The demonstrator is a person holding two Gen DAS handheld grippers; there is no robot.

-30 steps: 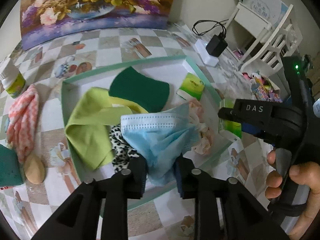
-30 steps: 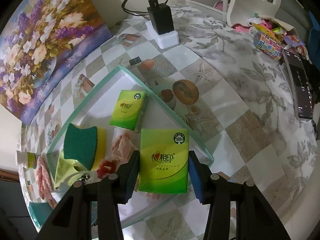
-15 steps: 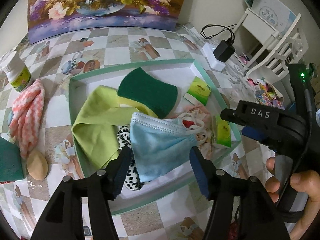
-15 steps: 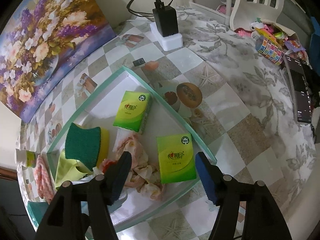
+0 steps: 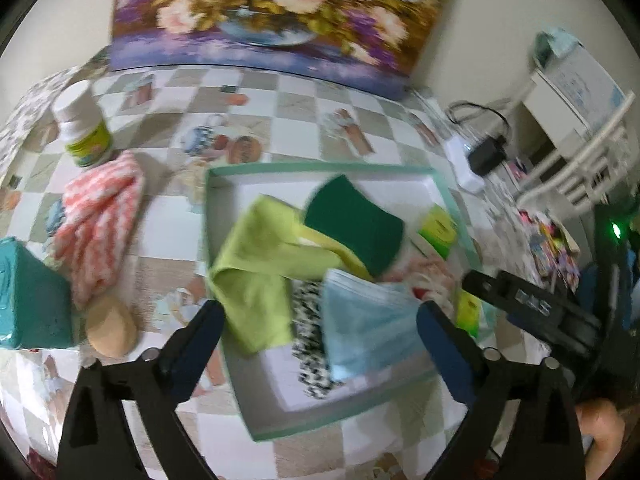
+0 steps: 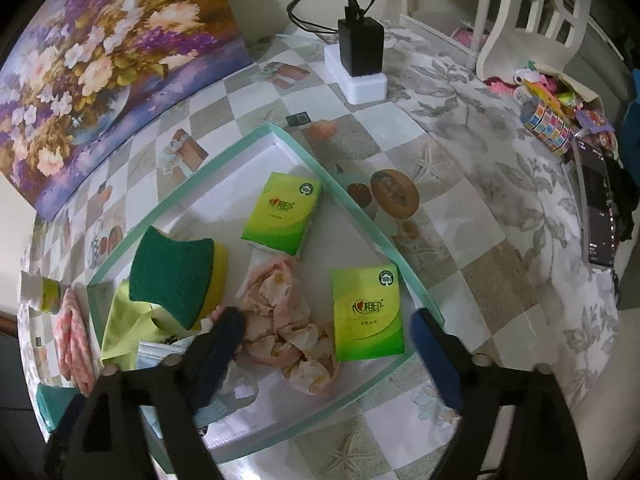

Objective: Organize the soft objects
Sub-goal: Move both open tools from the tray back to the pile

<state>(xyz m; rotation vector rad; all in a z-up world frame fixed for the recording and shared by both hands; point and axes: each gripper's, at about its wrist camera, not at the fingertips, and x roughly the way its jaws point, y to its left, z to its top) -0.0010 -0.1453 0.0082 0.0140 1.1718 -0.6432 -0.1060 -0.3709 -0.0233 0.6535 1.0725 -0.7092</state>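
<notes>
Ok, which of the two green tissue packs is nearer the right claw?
The tissue pack by the tray's near corner, between the opening claw's fingers; the other pack lies farther back.

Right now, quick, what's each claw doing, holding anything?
Left claw: jaws opening, empty, above the blue face mask in the tray.
Right claw: jaws opening, empty, above the green tissue pack.

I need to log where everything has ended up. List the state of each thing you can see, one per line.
left gripper: jaws opening, nothing held
right gripper: jaws opening, nothing held
blue face mask: lying in tray
tray: on table, partly filled
near tissue pack: flat in tray
far tissue pack: flat in tray
sponge: on green cloth
pink striped cloth: outside tray
</notes>
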